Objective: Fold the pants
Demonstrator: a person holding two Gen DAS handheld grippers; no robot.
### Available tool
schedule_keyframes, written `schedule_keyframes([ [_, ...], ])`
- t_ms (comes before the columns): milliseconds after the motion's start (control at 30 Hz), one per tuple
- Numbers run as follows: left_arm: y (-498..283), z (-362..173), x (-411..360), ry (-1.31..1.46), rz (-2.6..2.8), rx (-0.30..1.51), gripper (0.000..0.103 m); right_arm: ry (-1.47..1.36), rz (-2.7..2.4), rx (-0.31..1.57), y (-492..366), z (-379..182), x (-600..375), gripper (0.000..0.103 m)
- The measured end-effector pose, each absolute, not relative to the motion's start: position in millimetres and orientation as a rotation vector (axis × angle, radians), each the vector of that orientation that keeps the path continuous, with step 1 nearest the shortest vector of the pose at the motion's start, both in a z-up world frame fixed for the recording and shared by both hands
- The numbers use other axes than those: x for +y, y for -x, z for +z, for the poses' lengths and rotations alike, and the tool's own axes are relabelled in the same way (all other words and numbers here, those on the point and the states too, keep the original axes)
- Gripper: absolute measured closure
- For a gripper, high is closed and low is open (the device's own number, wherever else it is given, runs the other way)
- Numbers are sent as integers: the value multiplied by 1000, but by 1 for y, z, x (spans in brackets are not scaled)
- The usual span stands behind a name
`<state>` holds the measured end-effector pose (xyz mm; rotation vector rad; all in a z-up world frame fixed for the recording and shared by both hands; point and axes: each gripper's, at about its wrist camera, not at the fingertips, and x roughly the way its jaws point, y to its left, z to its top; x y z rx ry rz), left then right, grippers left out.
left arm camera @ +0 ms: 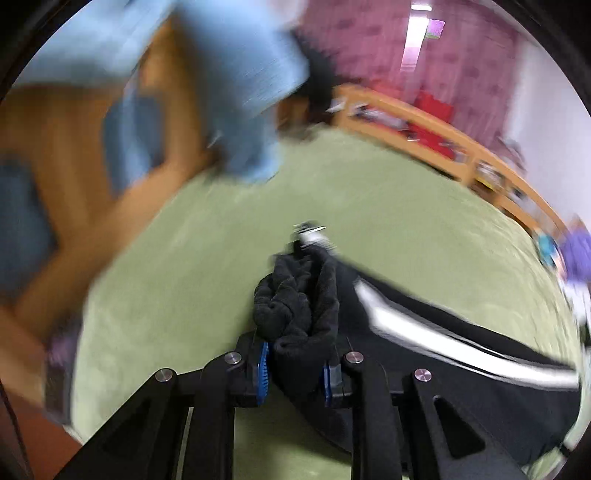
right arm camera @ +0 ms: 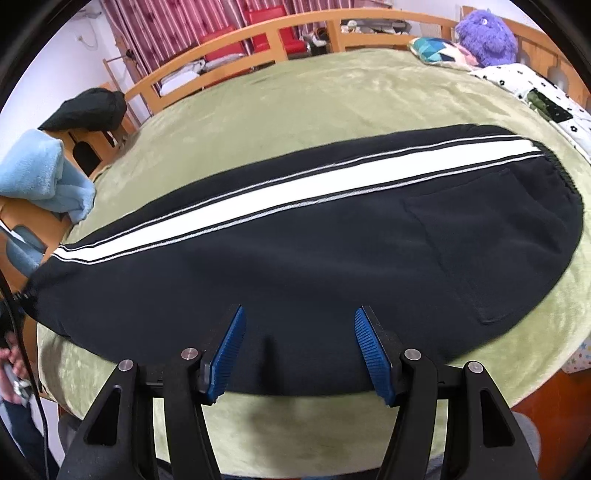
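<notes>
Black pants [right arm camera: 295,266] with a white side stripe lie flat across the green blanket [right arm camera: 295,96], waistband at the right, leg ends at the left. In the left wrist view my left gripper [left arm camera: 295,360] is shut on a bunched black leg end [left arm camera: 295,306] of the pants, lifted off the blanket, and the striped leg trails off to the right. My right gripper [right arm camera: 299,347] hovers open above the near edge of the pants, with nothing between its blue pads [right arm camera: 229,350].
A light blue towel [right arm camera: 44,173] and a black garment [right arm camera: 88,110] hang on the wooden bed frame [right arm camera: 229,48] at the left. A purple plush toy [right arm camera: 484,33], a pillow and a patterned quilt [right arm camera: 546,99] lie at the far right. A person's hand [right arm camera: 11,365] shows at the left edge.
</notes>
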<state>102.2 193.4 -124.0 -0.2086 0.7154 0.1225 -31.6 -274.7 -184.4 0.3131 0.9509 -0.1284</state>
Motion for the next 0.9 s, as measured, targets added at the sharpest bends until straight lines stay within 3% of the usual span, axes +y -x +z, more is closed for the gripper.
schedule_keyframes([
  [200,-84,-42,60,-45,-82,613,84,-286,-133,881,66,-173,-314,42],
  [333,-75,-30,-48,-124,-246,627,84,-312,-152,847,86,-171,-346,42],
  [533,-70,-96,-197,-156,-469,767,84,-389,-224,825,116,-178,-389,42],
  [733,-63,-192,-247,-174,-521,1026,78,-402,-210,850,127,-194,-407,42],
  [800,-55,-195,-240,-150,-546,1050,72,-411,-188,858,125,-200,-408,42],
  [900,-40,-171,-220,-65,-654,1008,33,-422,-148,853,112,-203,-405,41],
])
